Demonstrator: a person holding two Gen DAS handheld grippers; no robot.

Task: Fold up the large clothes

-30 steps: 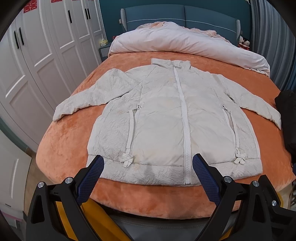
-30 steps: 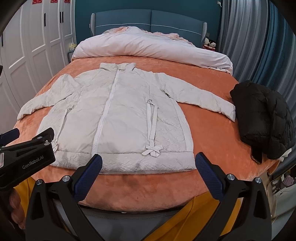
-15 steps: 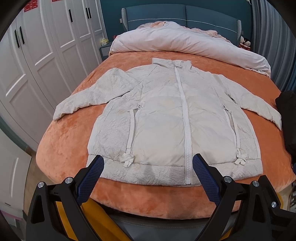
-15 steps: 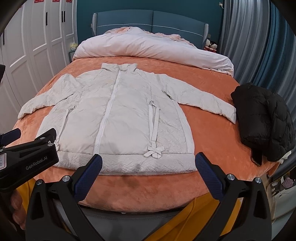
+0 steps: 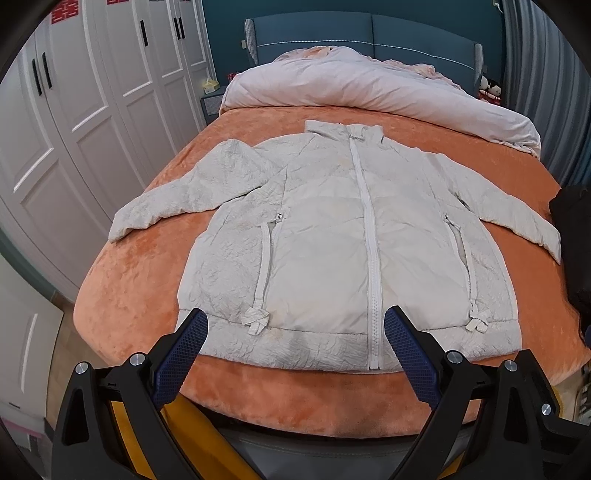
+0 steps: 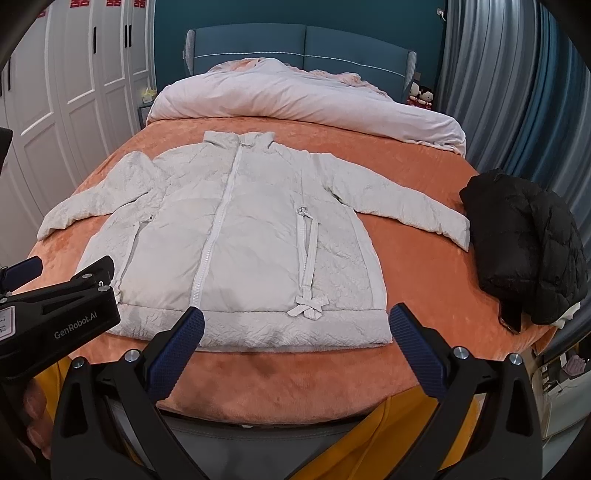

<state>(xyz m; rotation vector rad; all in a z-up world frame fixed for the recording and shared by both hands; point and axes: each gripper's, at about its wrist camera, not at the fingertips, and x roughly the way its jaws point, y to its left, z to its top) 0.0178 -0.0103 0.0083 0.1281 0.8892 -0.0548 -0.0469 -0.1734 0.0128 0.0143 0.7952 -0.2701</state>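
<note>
A pale grey padded jacket [image 5: 332, 236] lies flat and zipped on the orange bedspread [image 5: 133, 280], collar toward the headboard, both sleeves spread out. It also shows in the right wrist view [image 6: 251, 240]. My left gripper [image 5: 295, 325] is open and empty, hovering just short of the jacket's hem, left of the zip. My right gripper [image 6: 295, 321] is open and empty, above the hem on the jacket's right half. The left gripper's body [image 6: 55, 317] shows at the left of the right wrist view.
A black puffer jacket [image 6: 524, 243] lies bunched on the bed's right edge, touching the right sleeve cuff. A white duvet [image 5: 369, 85] is heaped by the blue headboard [image 5: 362, 33]. White wardrobes [image 5: 74, 110] stand to the left, curtains [image 6: 517, 92] to the right.
Both grippers have drifted slightly; the jacket sits a little lower and nearer in the right wrist view. Nothing was grasped or moved.
</note>
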